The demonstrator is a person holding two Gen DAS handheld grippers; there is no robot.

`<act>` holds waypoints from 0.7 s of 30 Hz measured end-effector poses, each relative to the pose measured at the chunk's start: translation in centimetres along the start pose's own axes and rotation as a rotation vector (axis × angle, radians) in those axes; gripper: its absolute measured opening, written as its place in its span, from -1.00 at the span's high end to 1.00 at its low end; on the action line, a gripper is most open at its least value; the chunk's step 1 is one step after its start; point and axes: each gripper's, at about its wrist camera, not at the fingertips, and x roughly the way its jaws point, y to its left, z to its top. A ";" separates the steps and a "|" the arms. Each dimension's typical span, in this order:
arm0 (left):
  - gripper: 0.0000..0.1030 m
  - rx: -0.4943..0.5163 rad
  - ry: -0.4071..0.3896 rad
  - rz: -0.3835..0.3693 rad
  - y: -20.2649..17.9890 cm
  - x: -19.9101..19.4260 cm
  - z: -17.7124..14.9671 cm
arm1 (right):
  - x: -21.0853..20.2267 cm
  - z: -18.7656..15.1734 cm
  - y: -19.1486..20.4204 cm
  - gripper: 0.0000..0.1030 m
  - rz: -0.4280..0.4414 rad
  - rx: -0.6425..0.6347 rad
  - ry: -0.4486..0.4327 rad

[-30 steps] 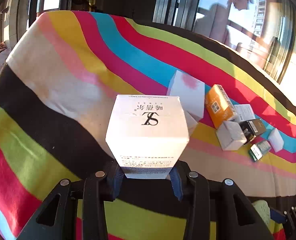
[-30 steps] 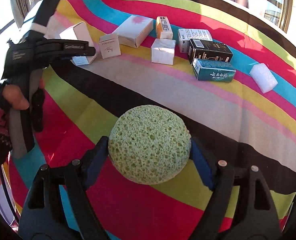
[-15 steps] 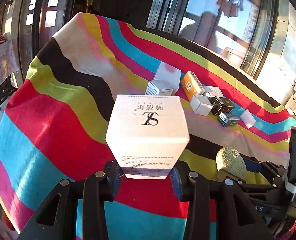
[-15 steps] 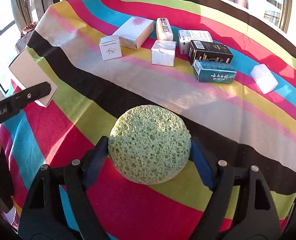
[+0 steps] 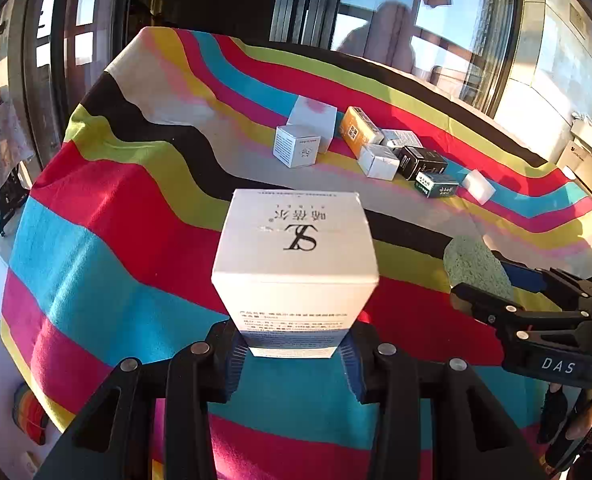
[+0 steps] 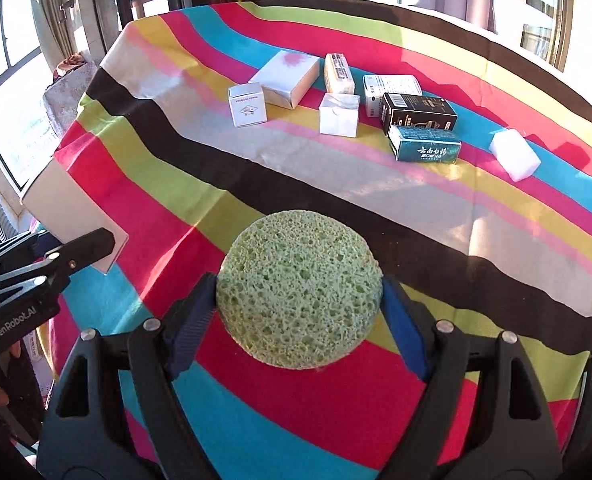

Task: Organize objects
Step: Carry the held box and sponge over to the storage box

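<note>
Gripping a tall white carton (image 5: 294, 264) by its lower end, the left gripper (image 5: 293, 354) held it above the striped tablecloth (image 5: 107, 216), its long axis running away from the fingers, its printed face up. To the right, the right gripper (image 6: 300, 320) stood clamped on a round green sponge (image 6: 299, 288), its flat face toward the camera. Small boxes (image 6: 424, 130) lay clustered at the cloth's far side.

The right gripper (image 6: 300, 300) clamps a green sponge (image 6: 299, 288) over the striped cloth (image 6: 376, 184). At nine o'clock, the left gripper (image 6: 61, 254) holds a white box (image 6: 65, 208). Small boxes (image 6: 338, 114) cluster toward twelve.
</note>
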 end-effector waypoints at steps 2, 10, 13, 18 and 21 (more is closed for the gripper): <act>0.18 0.003 0.008 0.002 -0.1 -0.2 -0.4 | -0.6 -0.2 0.0 -0.61 0.004 0.002 -0.008; 0.18 0.035 0.006 0.012 -0.3 -1.4 -1.4 | -1.4 -1.1 0.7 -0.61 0.030 -0.003 -0.004; 0.18 0.038 0.007 0.010 -0.3 -1.8 -1.7 | -1.7 -1.2 1.1 -0.61 0.040 -0.009 -0.003; 0.18 0.041 0.007 0.019 0.2 -2.3 -2.5 | -2.2 -1.5 2.0 -0.61 0.051 -0.031 -0.002; 0.18 0.038 0.008 0.027 0.7 -2.7 -3.0 | -2.3 -1.8 2.7 -0.61 0.053 -0.045 0.003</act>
